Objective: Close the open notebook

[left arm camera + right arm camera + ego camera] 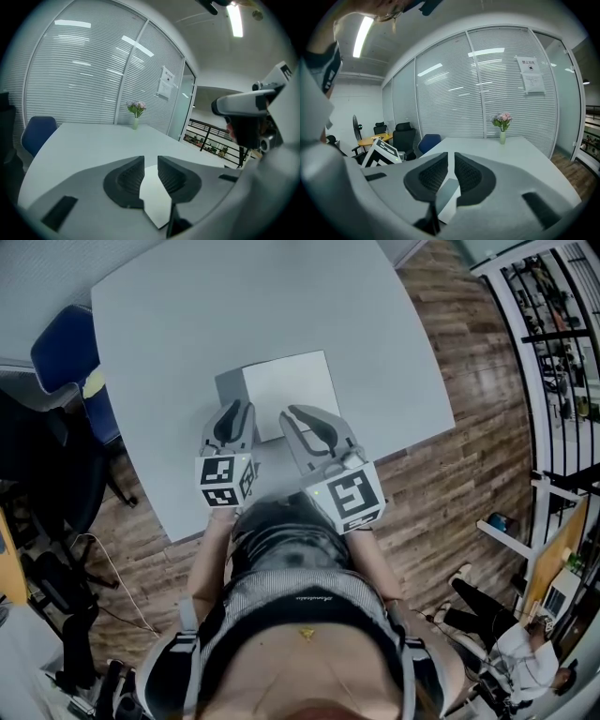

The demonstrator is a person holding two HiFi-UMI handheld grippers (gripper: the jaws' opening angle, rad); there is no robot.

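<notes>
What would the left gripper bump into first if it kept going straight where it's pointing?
Probably the notebook. Its white page shows right through the gap between the left gripper's open jaws, and it lies on the grey table. Depth is hard to judge, so that's a best guess.

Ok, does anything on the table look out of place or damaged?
Nothing stands out. The notebook lies on the table with a white page up, and I can see nothing spilled, torn or askew.

White notebook (pixel 291 390), grey table (pixel 187 324), blue chair (pixel 62 354)
</notes>
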